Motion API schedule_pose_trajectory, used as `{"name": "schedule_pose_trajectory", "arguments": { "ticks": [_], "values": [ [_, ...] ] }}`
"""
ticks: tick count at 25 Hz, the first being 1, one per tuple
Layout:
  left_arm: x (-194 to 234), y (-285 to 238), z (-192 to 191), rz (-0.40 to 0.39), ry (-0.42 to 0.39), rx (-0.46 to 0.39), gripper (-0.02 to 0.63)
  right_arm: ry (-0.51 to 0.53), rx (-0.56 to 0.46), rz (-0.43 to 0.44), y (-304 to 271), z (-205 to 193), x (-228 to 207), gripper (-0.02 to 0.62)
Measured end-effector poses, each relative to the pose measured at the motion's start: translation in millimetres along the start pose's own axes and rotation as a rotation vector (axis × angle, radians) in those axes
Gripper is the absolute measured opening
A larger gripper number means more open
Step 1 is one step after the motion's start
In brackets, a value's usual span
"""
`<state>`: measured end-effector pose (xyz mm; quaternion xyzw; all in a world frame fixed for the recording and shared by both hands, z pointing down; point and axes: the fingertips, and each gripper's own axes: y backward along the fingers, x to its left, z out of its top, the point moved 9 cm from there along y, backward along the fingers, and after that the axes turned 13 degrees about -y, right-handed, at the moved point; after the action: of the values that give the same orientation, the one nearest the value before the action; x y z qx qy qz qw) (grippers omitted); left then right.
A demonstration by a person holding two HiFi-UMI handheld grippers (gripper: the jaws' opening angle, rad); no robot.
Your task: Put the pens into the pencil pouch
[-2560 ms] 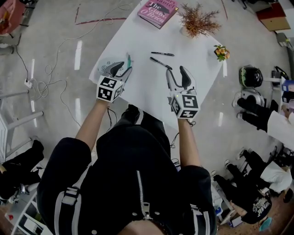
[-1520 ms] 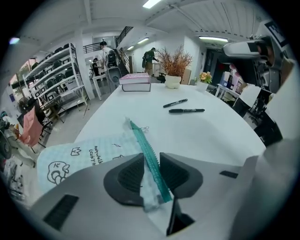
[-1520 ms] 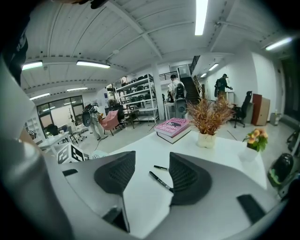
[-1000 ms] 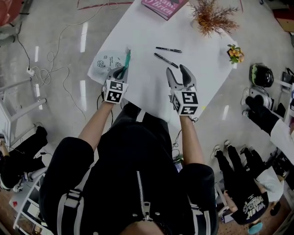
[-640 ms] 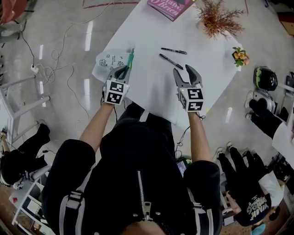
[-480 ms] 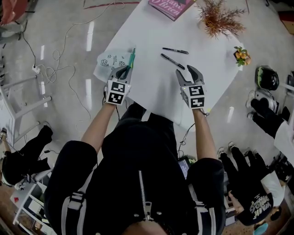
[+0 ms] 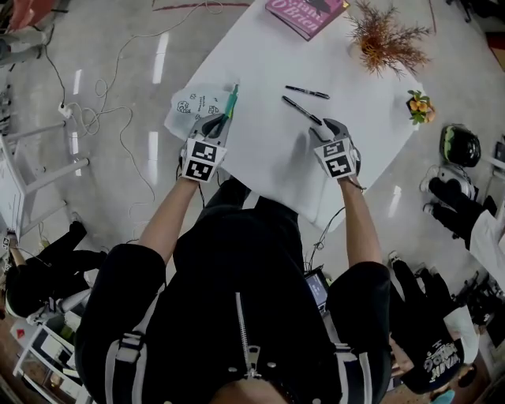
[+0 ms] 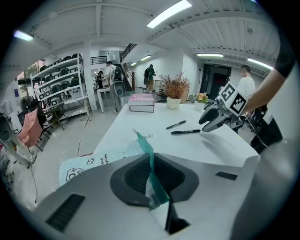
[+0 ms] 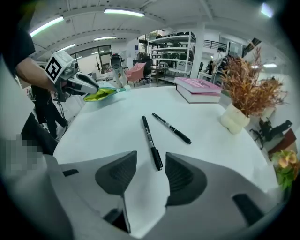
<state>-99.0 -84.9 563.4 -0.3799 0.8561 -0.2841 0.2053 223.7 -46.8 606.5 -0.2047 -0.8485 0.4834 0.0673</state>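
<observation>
Two black pens lie on the white table point(image 7: 260, 158): the near pen point(image 7: 302, 110) point(image 9: 151, 140) and the far pen point(image 7: 308, 92) point(image 9: 172, 128). My right gripper point(image 7: 322, 130) point(image 9: 146, 173) hangs low over the near pen's closest end. Its jaws have just been closing a little but stay open. That pen end lies between the tips, untouched. The pale printed pouch point(image 7: 195, 103) point(image 8: 89, 161) lies at the table's left edge. My left gripper point(image 7: 218, 122) point(image 8: 152, 180) is shut on its green zipper edge point(image 8: 149, 154) and holds it raised.
A pink book point(image 7: 306, 12) lies at the table's far edge. A dried plant in a white vase point(image 7: 384, 39) point(image 9: 236, 117) and a small flower pot point(image 7: 418, 105) stand at the far right. Cables run over the floor on the left, and people stand off to the right.
My right gripper has dropped forward and down onto the near pen's end and rolled. The left gripper keeps its hold on the pouch's edge, slightly higher.
</observation>
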Motion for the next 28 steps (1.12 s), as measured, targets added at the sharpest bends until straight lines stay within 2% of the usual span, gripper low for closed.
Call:
{"name": "schedule_pose_trajectory", "arguments": {
  "ticks": [12,16,19,28],
  "values": [
    [2,5,0,0.000,0.011,-0.014,0.046,-0.026,0.077,0.012,-24,-7,-10,0.153],
    [3,6,-1,0.004,0.021,-0.015,0.046,-0.030,0.094,0.007,-29,-11,-11,0.086],
    [4,7,-1,0.007,0.024,-0.016,0.045,-0.032,0.090,0.002,-31,-15,-11,0.066],
    [8,15,-1,0.019,0.030,-0.026,0.046,-0.006,0.030,0.017,-13,-7,2,0.063]
  ]
}}
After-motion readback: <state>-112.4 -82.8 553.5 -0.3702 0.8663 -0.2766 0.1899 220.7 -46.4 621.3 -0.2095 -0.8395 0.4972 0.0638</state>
